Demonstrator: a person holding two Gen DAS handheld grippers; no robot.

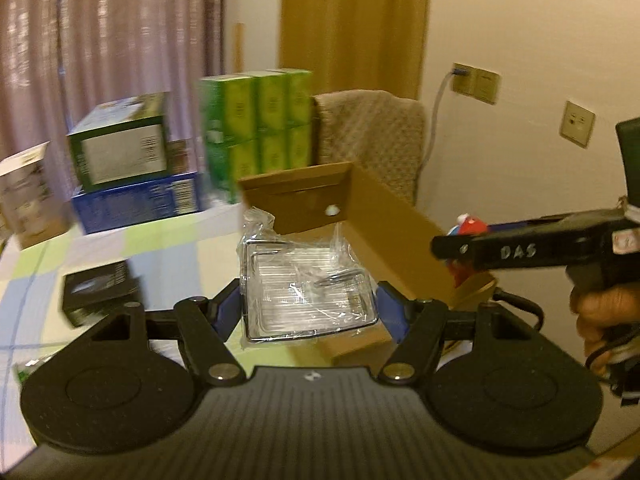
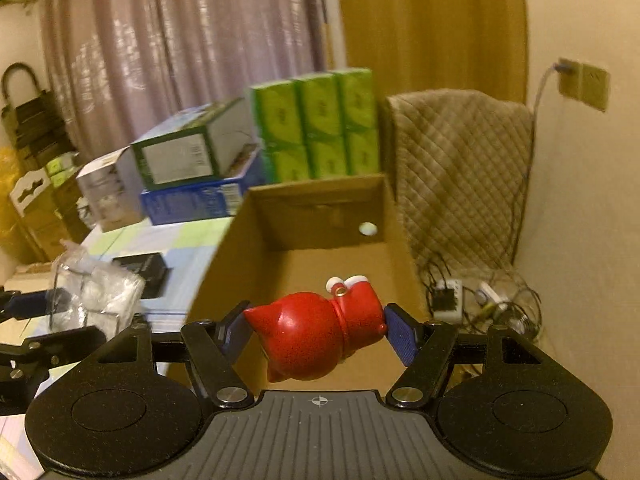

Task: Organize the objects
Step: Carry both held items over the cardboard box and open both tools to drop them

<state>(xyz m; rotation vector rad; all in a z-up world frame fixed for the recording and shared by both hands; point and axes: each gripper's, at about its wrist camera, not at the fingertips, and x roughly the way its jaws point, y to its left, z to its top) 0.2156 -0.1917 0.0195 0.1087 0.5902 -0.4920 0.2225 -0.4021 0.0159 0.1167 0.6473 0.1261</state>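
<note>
Left gripper [image 1: 310,306] clamped on a wire rack wrapped in clear plastic [image 1: 306,292], held up beside the left wall of an open cardboard box [image 2: 320,216]. Right gripper [image 2: 316,330] clenched around a red figurine [image 2: 316,336], suspended above the box's bare floor, near its front edge. Behind the box: stacked green packs [image 2: 320,124]. Left of the box, on a checked tablecloth [image 1: 120,248]: a small black box [image 1: 100,290], plus blue [image 1: 136,200] and green-edged cartons [image 1: 120,148] stacked further back.
</note>
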